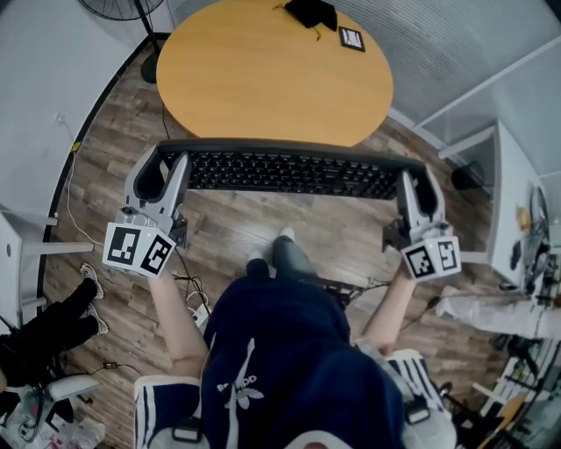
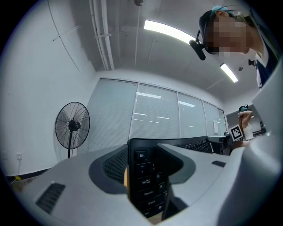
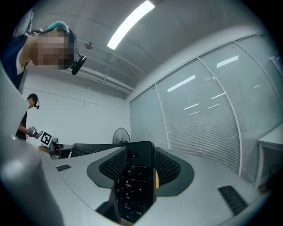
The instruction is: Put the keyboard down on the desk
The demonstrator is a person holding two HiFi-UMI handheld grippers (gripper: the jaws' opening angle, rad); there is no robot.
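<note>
A long black keyboard point(image 1: 289, 169) hangs in the air just in front of the round wooden desk point(image 1: 263, 74), held level at both ends. My left gripper point(image 1: 168, 175) is shut on its left end, whose keys point(image 2: 148, 178) show between the jaws in the left gripper view. My right gripper point(image 1: 414, 188) is shut on the right end, with the number keys point(image 3: 132, 185) between its jaws in the right gripper view. The keyboard does not touch the desk.
On the desk's far edge lie a black object point(image 1: 311, 12) and a small marker card point(image 1: 351, 39). A standing fan point(image 2: 70, 128) stands at the left. A white table point(image 1: 517, 210) is at the right. A seated person's legs point(image 1: 53, 320) show at lower left, over wooden floor.
</note>
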